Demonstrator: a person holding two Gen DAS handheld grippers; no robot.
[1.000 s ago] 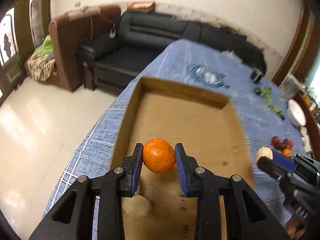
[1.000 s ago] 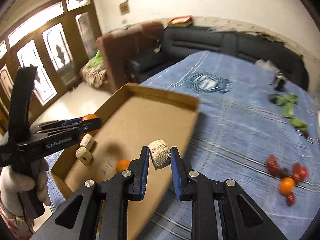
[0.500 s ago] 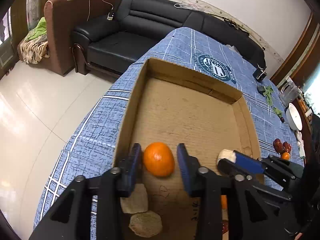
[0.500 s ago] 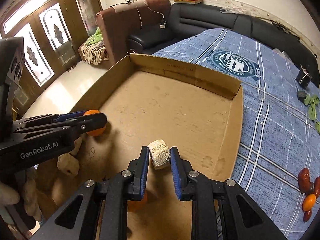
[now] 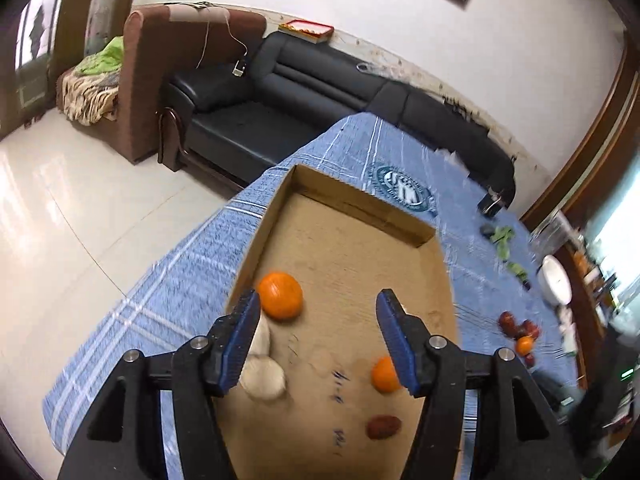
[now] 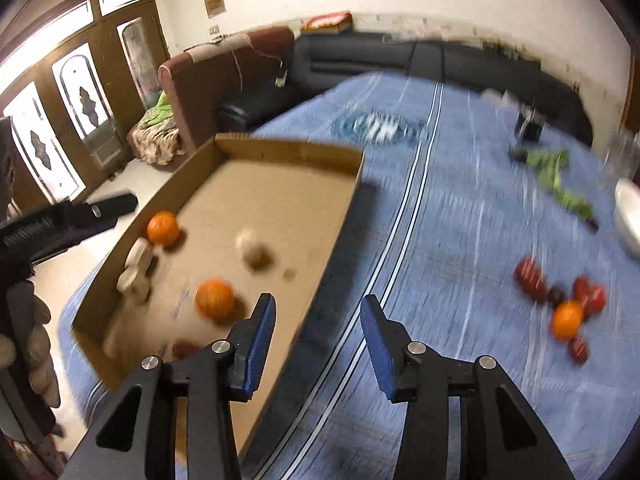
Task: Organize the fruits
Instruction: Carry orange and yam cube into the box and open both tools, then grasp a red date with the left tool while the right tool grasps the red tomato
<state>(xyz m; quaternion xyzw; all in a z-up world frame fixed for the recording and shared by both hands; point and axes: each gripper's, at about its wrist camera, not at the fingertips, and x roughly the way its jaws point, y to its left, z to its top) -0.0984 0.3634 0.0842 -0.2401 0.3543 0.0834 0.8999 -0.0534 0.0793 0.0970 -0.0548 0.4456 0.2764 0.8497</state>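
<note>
A shallow cardboard tray (image 5: 352, 208) (image 6: 344, 216) lies on the blue cloth table. In it lie an orange (image 5: 280, 294) (image 6: 163, 228) by the left wall, a smaller orange (image 5: 383, 374) (image 6: 215, 298), pale beige pieces (image 5: 262, 374) (image 6: 136, 268), another pale piece (image 6: 252, 249) mid-tray, and a dark red fruit (image 5: 384, 427). My left gripper (image 5: 318, 336) is open and empty above the tray. My right gripper (image 6: 318, 346) is open and empty over the tray's right edge. A cluster of red fruits with one orange (image 6: 566, 320) (image 5: 520, 336) lies on the cloth to the right.
Green leaves (image 6: 552, 172) (image 5: 504, 240), a white bowl (image 6: 628, 216) (image 5: 554, 286) and a small dark object (image 6: 528, 124) lie at the far right of the table. A black sofa (image 5: 320, 92) and a brown armchair (image 5: 168, 60) stand beyond the table.
Both grippers opened. The orange left my left gripper and lies in the tray by the left wall. The pale piece left my right gripper and lies mid-tray. My right gripper moved right.
</note>
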